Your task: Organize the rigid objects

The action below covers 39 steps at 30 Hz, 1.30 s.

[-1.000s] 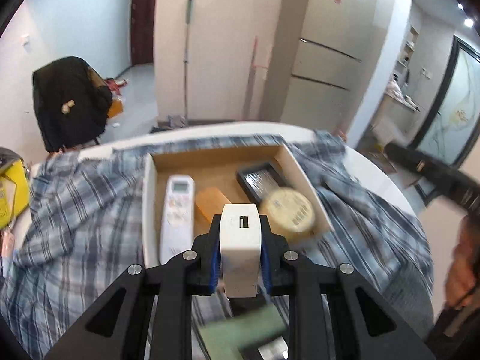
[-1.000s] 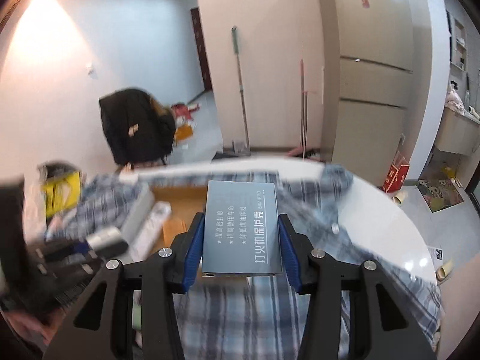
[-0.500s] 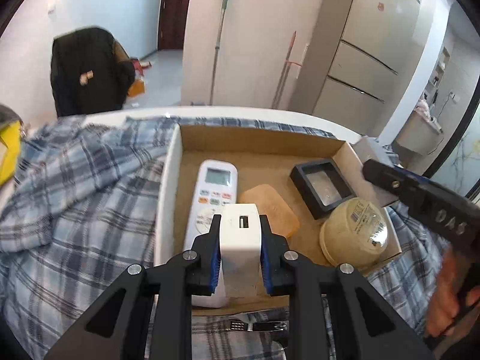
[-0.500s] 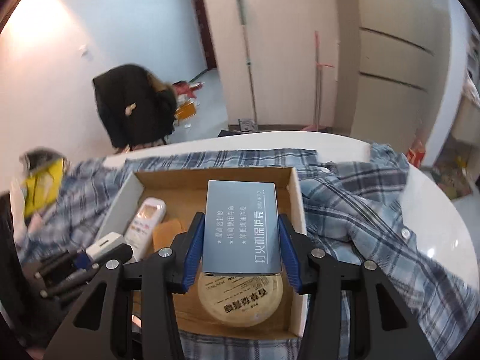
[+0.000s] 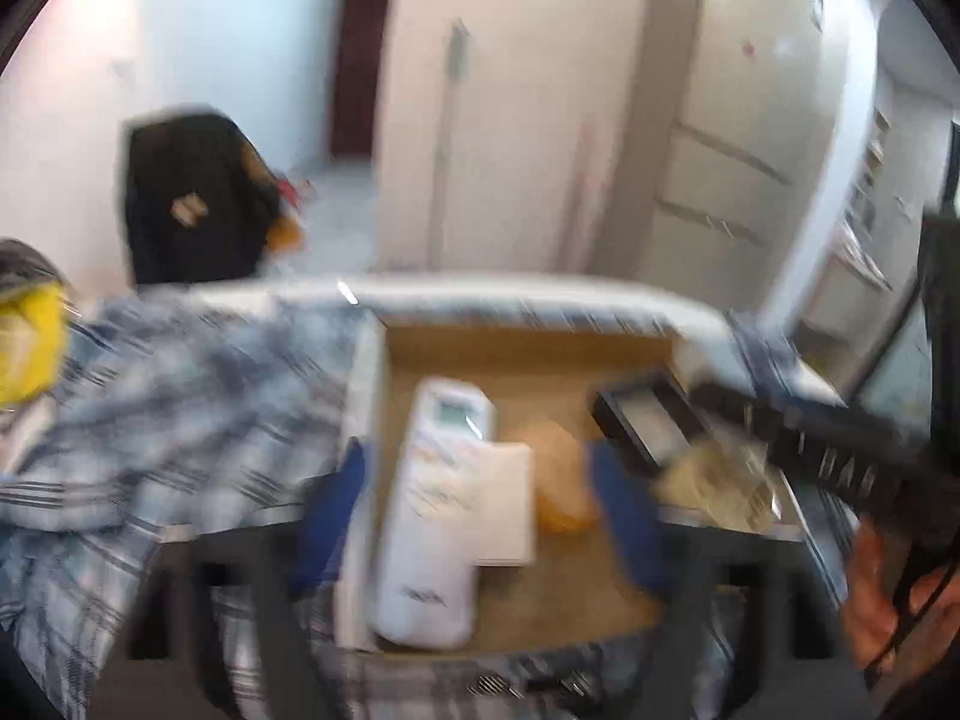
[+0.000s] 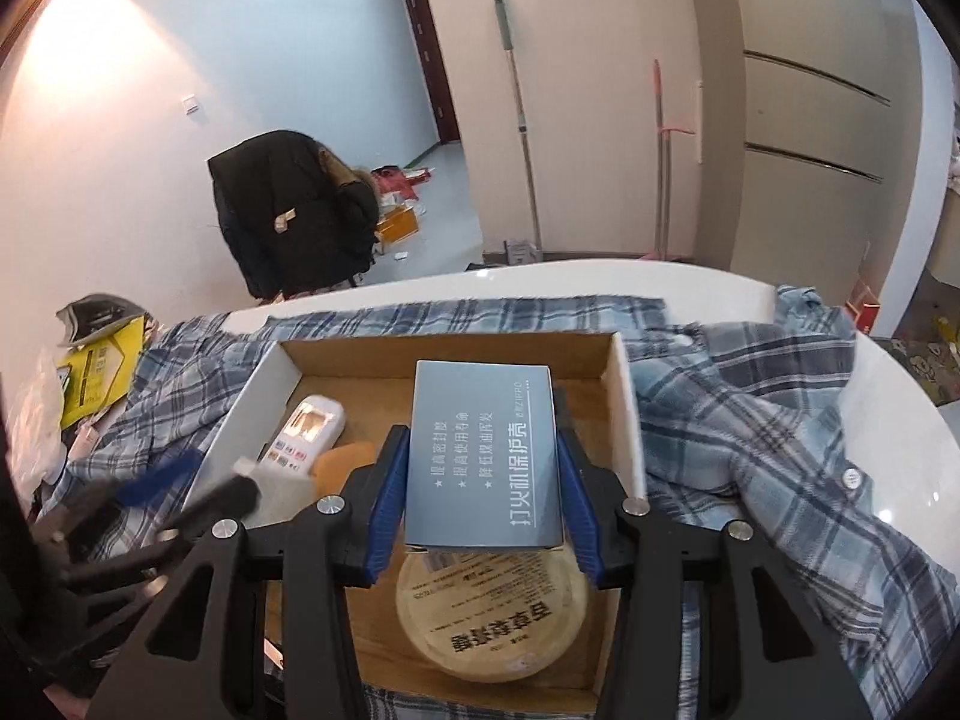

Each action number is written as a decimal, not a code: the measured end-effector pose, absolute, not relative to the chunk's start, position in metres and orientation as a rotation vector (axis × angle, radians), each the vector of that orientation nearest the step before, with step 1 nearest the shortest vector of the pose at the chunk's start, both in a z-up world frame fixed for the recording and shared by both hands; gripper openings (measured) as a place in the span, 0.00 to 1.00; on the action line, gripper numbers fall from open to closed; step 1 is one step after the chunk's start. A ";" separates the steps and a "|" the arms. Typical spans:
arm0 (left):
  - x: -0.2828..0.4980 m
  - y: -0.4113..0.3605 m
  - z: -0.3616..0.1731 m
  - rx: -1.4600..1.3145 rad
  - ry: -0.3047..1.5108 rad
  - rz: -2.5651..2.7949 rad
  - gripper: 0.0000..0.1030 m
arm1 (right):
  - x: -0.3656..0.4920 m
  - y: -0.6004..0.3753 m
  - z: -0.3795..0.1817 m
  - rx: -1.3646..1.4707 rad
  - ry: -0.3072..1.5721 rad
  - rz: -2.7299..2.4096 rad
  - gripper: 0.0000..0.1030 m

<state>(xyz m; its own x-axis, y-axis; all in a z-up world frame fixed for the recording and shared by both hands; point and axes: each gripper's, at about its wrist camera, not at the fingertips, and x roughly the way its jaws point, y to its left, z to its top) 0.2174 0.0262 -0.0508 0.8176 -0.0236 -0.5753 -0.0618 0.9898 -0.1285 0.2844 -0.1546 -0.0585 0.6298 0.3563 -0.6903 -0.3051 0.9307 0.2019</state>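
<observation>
I see a matt brown cardboard box (image 6: 621, 396) on soft checked cloth (image 6: 750, 420), a glossy white tabletop (image 6: 600, 279), a smooth white plastic remote control (image 6: 303, 435), and a matt grey-blue paper carton (image 6: 483, 450).

On my right gripper (image 6: 483, 492) I note matte black angular plastic arms with triangular cut-outs, round silver screw heads at the pivots, and blue ribbed pads (image 6: 384, 507) lining the inner faces of both fingers. My left gripper (image 5: 480, 516) shows the same black frame and blue pads, though heavily blurred. A thin black cable runs across the bare hand (image 5: 894, 606) at the frame's edge.
</observation>
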 end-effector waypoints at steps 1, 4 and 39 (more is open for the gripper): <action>0.212 0.027 -0.047 -0.138 0.574 0.049 0.82 | 0.285 -0.152 -0.062 0.060 0.813 0.380 0.45; 0.200 0.031 -0.033 -0.143 0.474 0.053 0.84 | 0.289 -0.149 -0.070 0.040 0.831 0.363 0.45; 0.035 0.041 0.092 -0.145 0.097 0.080 1.00 | 0.158 -0.190 0.065 0.107 0.446 0.372 0.95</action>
<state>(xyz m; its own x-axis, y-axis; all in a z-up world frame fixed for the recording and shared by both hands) 0.0346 0.0407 0.0923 0.9921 0.0729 -0.1025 -0.0870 0.9862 -0.1407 0.1578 -0.1901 0.0654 0.8362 0.3742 -0.4008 -0.3279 0.9271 0.1816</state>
